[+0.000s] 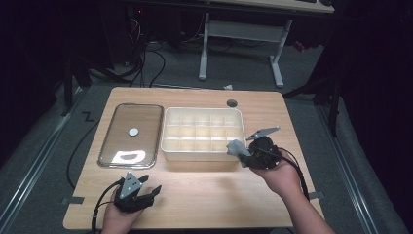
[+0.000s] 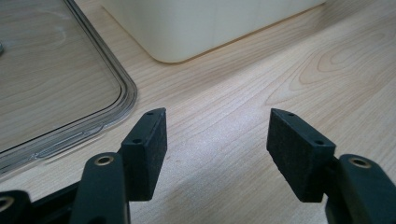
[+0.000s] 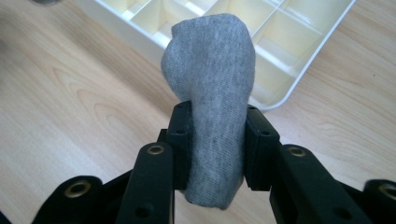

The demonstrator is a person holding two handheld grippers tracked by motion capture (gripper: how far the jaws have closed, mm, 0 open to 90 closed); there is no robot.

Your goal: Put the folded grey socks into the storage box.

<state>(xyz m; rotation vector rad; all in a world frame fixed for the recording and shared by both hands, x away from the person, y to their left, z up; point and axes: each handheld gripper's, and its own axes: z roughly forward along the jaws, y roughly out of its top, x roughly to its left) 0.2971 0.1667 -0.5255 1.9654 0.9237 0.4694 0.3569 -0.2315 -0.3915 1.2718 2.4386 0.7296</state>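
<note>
The right claw (image 3: 212, 140) pinches a rolled grey sock (image 3: 212, 88), its long axis running out along the jaws toward the cream divided box (image 1: 168, 146). The box lies just ahead, so the near right corner compartments look like the closest drop. The sock is soft, ribbed and bunched. The left claw (image 2: 217, 154) sits spread and empty over the desk (image 2: 224, 93), farther off, near the clear lid (image 1: 109, 151)

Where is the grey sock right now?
The grey sock is clamped in the right gripper, held at the near right corner of the compartment box, on the table's right side in the high view.
</note>
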